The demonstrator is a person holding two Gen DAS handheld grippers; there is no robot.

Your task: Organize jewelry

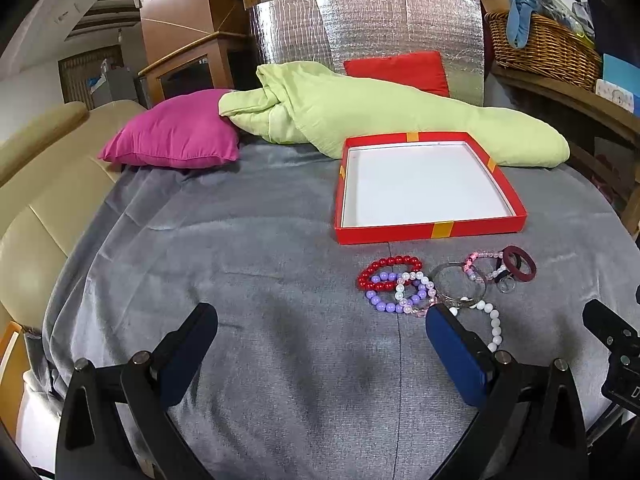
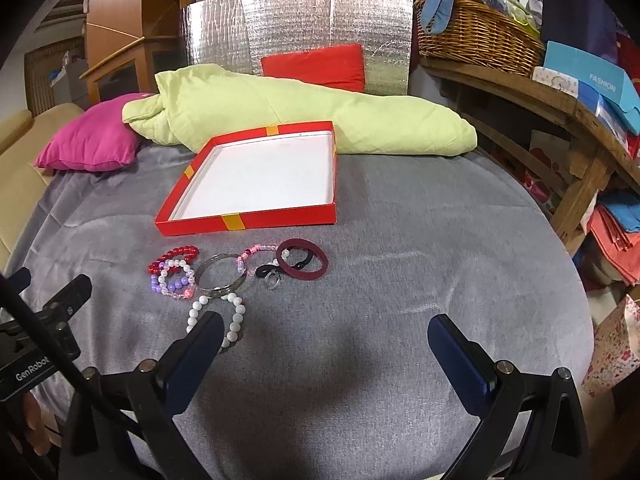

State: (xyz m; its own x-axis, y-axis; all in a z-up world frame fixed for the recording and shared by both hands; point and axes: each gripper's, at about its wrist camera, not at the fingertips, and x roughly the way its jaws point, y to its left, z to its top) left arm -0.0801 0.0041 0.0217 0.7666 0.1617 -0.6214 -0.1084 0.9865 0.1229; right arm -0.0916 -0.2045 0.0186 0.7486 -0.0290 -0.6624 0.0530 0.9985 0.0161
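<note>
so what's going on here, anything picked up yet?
Nothing is picked up yet. A person holds two grippers over a grey blanket; the left gripper and right gripper are both open and hold nothing. A cluster of bracelets lies loose in front of the red box, whose white inside is bare: red beads, purple beads, a silver bangle, a white bead bracelet and a maroon ring.

We count one red tray (image 2: pixel 248 222), five beaded bracelets (image 2: pixel 176 276), one silver bangle (image 2: pixel 222 276), one maroon ring band (image 2: pixel 303 265), one small metal ring (image 2: pixel 273 282), three cushions (image 2: pixel 90 142) and one wicker basket (image 2: pixel 480 36).
</note>
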